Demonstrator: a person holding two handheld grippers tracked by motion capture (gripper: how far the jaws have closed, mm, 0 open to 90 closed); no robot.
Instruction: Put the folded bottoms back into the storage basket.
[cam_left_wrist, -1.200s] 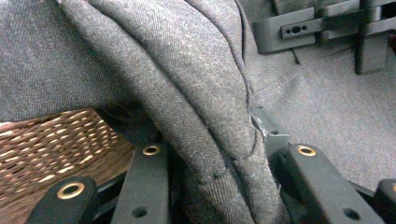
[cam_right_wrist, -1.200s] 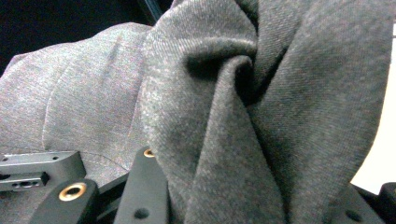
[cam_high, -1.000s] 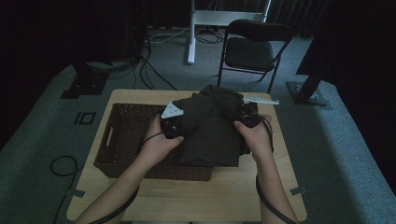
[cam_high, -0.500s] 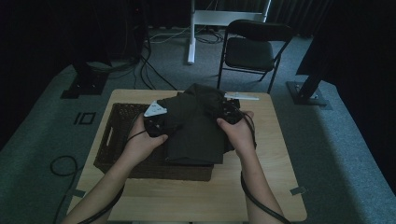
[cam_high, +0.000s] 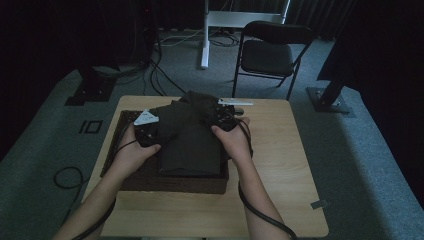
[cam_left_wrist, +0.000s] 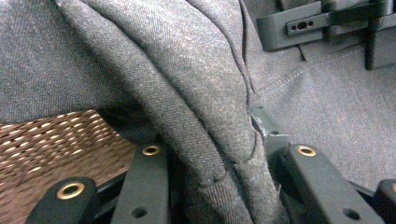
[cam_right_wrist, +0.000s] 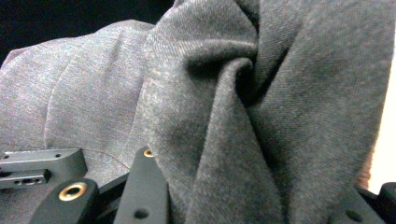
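Dark grey twill cloth (cam_high: 191, 137); brown woven basket (cam_high: 172, 181); pale wood table (cam_high: 280, 165); black folding chair (cam_high: 270, 52); grey carpet floor (cam_high: 360, 165)

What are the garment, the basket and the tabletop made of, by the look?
Garment: dark grey woven cloth, matte, probably a cotton-type twill; fine diagonal ribs and a stitched seam show. Basket: brown wicker or similar woven fibre, judging by its tight plaited strands with a slight sheen. Tabletop: light wood or wood-look laminate, smooth; too dim to tell which.
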